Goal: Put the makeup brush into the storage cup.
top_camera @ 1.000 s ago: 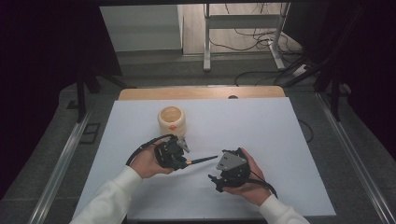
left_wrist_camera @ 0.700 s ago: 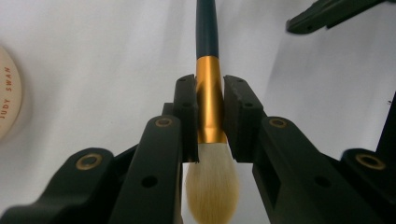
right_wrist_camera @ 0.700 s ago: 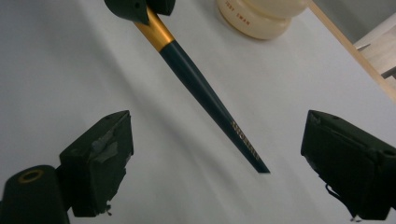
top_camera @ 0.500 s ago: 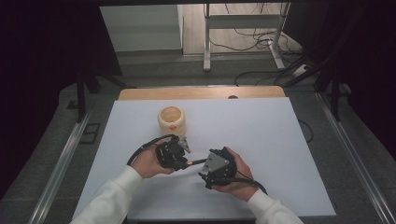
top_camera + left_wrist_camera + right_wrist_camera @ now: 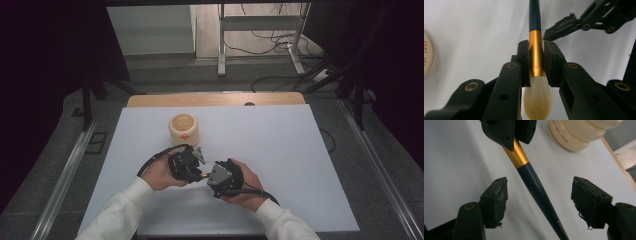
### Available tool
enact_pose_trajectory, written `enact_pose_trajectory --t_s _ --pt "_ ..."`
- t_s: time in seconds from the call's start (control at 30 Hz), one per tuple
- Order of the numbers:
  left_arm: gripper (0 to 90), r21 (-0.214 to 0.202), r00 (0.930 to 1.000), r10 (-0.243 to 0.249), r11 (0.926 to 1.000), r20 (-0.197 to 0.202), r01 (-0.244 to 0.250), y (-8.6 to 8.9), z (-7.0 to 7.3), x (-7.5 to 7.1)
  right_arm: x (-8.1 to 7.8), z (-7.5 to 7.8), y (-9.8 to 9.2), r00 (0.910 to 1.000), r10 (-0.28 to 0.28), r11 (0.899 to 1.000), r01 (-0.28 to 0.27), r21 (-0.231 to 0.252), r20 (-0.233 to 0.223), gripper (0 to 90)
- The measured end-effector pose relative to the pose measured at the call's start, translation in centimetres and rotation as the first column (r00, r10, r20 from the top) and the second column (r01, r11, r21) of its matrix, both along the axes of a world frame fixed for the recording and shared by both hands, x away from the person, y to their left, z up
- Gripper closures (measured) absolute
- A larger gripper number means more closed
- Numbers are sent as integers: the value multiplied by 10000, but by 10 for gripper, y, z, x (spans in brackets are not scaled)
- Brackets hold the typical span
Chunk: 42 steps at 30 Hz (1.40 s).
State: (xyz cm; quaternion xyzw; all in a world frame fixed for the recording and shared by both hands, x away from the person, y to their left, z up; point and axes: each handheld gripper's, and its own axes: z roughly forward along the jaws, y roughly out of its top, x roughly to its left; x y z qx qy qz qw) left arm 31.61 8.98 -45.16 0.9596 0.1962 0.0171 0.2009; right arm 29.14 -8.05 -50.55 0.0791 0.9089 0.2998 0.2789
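Between right tool (image 5: pixel 539 202) pads, brush handle (image 5: pixel 537 187) untouched

The white table (image 5: pixel 280 145) is bare across the right half and the upper right of the high view, so there a hand passes freely. The cream ribbed holder (image 5: pixel 184 129) stands left of centre, near the left gripper (image 5: pixel 192 169), blocking that side.

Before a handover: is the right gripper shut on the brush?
Open: in the right gripper view its jaws straddle the brush handle with gaps either side.
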Motion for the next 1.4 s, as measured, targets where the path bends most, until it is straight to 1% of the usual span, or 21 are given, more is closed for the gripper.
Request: enact_pose_trajectory --t_s 0.07,0.13,0.2,0.27,0.33,0.43,0.53,0.63,0.7,0.73,0.8,0.83,0.87,0.93,1.0,1.1,1.13,1.2,1.33,1.37,1.4 --pt "769 -33 10000 13 10000 -13 -13 0 -1 0 1 -1 2 9996 28 10000 -28 -6 271 394" --pt "768 -33 10000 9 10000 4 -9 -1 -1 -1 1 0 3 9991 -6 10000 8 -51 426 481" --pt "769 -89 10000 42 10000 27 -42 0 0 0 2 0 4 9992 90 10000 -88 -31 388 534" --pt "768 -86 10000 61 9999 27 -61 1 1 1 1 0 5 9986 207 9997 -201 -132 480 601" --pt "768 -128 9999 104 9999 23 -103 2 1 1 -1 0 6 9985 278 9995 -270 -166 466 659" --pt "767 -162 10000 69 9998 10 -69 2 2 1 -2 -1 8 9980 384 9989 -370 -302 493 691" --pt "766 -160 10000 2 9999 63 -1 2 2 1 -3 -2 9 9980 498 9979 -481 -444 380 711" --pt "761 -332 9998 78 9994 196 -72 3 4 1 -3 -2 8 9979 553 9973 -537 -491 329 732" --pt "747 -445 9990 166 9989 418 -147 4 6 2 -3 -2 8 9978 621 9973 -611 -405 218 756" --pt "731 -534 9984 243 9983 513 -216 5 7 2 -4 -1 8 9977 644 9972 -636 -391 215 768" --pt "668 -671 9967 435 9970 680 -390 7 8 4 -4 0 8 9976 669 9974 -664 -274 201 783" --pt "647 -731 9958 549 9961 738 -495 9 9 4 -5 1 8 9978 631 9975 -624 -337 207 783" --pt "629 -814 9943 644 9950 850 -575 10 10 4 -4 2 7 9974 656 9974 -646 -328 305 783" --pt "539 -924 9892 891 9926 1166 -785 13 12 4 -3 3 5 9975 648 9974 -639 -340 264 783" --pt "438 -1246 9823 1274 9860 1372 -1105 16 14 5 -2 4 4 9980 595 9980 -591 -224 208 784" --pt "322 -1718 9731 1684 9750 1573 -1410 23 19 5 -1 5 3 9982 573 9981 -568 -217 193 784" --pt "290 -1786 9699 1785 9726 1657 -1485 27 22 5 -1 5 2 9982 566 9981 -561 -241 194 784" --pt "252 -2283 9644 2078 9590 1635 -1680 34 27 3 -1 5 2 9983 559 9982 -555 -224 150 784" --pt "223 -3165 9476 2744 9244 1636 -2130 48 31 -5 0 6 0 9986 523 9986 -523 -75 36 784" --pt "210 -3294 9441 2869 9177 1626 -2221 52 31 -7 0 6 -1 9988 495 9988 -494 -49 41 784" --pt "199 -3366 9416 2954 9134 1615 -2288 56 31 -8 0 7 -1 9988 486 9988 -486 -29 -15 784"
